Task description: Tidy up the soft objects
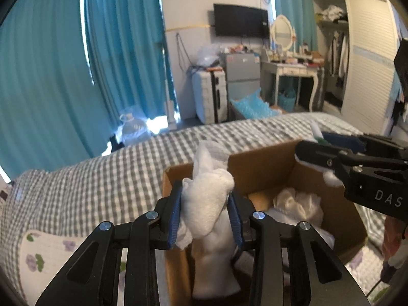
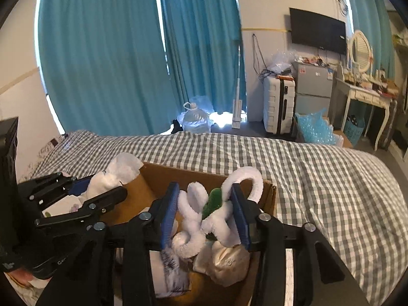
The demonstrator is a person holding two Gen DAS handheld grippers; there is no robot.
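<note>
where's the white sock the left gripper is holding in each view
Left wrist: the white sock is bottom centre, clamped between the left gripper pads, over the cardboard box.
Right wrist: the same sock is at middle left, beside the box's left wall, in the left gripper.
Shared landmark: the wall-mounted TV.

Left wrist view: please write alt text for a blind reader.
The left gripper clamps a white sock above an open cardboard box on a checked bed. The right gripper reaches in from the right.
</note>
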